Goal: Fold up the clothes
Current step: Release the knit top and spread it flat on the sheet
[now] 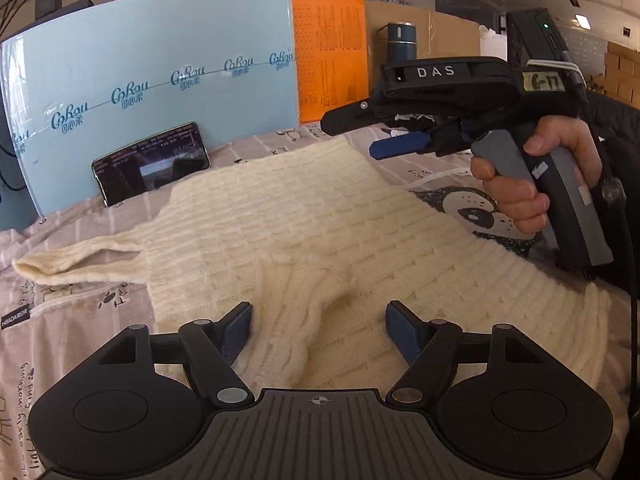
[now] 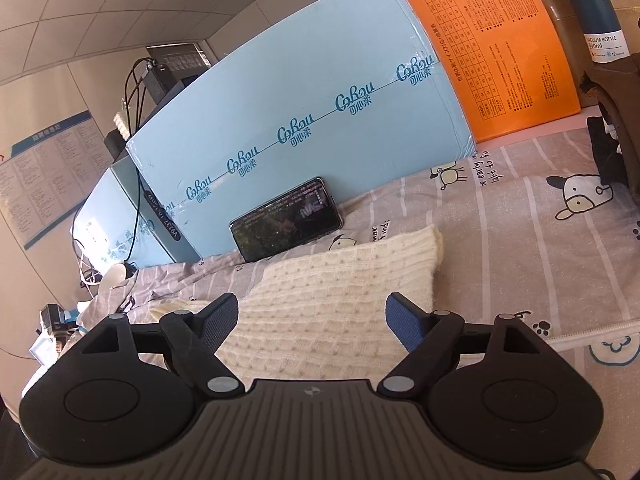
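A cream cable-knit sweater [image 1: 304,216] lies spread on the patterned bedsheet [image 1: 80,320], one sleeve [image 1: 76,260] pointing left and another fold of sleeve lying across its lower middle. My left gripper [image 1: 319,330] is open, low over the sweater's near part, with nothing between its fingers. My right gripper [image 1: 380,136] shows in the left wrist view, held in a hand above the sweater's far right edge. In the right wrist view the right gripper [image 2: 312,320] is open and empty above the sweater [image 2: 340,304].
A phone [image 1: 152,162] leans against a light blue box [image 1: 160,72] at the back, next to an orange box [image 1: 332,52]. A blue vacuum bottle [image 2: 592,4] stands at the back right. Cables and small items [image 2: 92,272] lie at the left edge.
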A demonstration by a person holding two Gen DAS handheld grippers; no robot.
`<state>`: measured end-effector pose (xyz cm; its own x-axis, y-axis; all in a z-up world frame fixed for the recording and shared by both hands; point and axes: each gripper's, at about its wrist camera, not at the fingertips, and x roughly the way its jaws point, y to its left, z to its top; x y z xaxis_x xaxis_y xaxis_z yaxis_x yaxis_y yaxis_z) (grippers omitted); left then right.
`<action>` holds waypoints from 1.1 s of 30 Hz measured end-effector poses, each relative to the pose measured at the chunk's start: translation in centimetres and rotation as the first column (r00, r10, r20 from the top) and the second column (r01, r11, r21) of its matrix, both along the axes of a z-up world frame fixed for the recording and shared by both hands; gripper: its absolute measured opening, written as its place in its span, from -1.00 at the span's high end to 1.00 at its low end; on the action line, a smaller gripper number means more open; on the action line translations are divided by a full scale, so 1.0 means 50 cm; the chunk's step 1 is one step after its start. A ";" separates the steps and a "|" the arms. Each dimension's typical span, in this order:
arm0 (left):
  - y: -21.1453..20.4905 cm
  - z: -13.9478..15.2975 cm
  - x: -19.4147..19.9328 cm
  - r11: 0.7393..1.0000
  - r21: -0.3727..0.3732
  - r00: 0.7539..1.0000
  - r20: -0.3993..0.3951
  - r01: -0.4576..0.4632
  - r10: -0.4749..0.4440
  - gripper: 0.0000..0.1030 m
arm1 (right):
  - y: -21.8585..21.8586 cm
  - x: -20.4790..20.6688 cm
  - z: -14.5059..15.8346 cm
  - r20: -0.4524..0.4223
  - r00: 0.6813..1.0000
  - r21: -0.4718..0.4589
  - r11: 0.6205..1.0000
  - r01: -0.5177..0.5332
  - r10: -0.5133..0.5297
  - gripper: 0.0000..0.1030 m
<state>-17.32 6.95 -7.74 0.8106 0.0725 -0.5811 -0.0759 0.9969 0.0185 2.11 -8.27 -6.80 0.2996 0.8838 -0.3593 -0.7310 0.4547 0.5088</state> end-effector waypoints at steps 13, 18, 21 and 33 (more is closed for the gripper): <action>0.111 0.038 -0.207 0.900 -0.030 0.879 0.205 -0.434 0.431 0.69 | 0.014 -0.022 -0.019 0.010 0.998 -0.058 0.997 -0.059 0.060 -0.55; 0.131 0.017 -0.280 0.849 -0.051 0.833 0.170 -0.526 0.527 0.51 | 0.021 -0.026 -0.021 0.022 0.998 -0.070 0.995 -0.064 0.066 -0.57; 0.137 0.006 -0.296 0.804 0.000 0.795 0.147 -0.594 0.588 -0.04 | 0.023 -0.029 -0.020 0.035 0.997 -0.080 0.995 -0.067 0.069 -0.58; 0.146 0.034 -0.356 0.829 0.100 0.816 0.271 -0.551 0.510 -0.69 | -0.051 -0.128 0.019 0.205 0.950 -0.104 0.971 -0.217 0.235 -0.99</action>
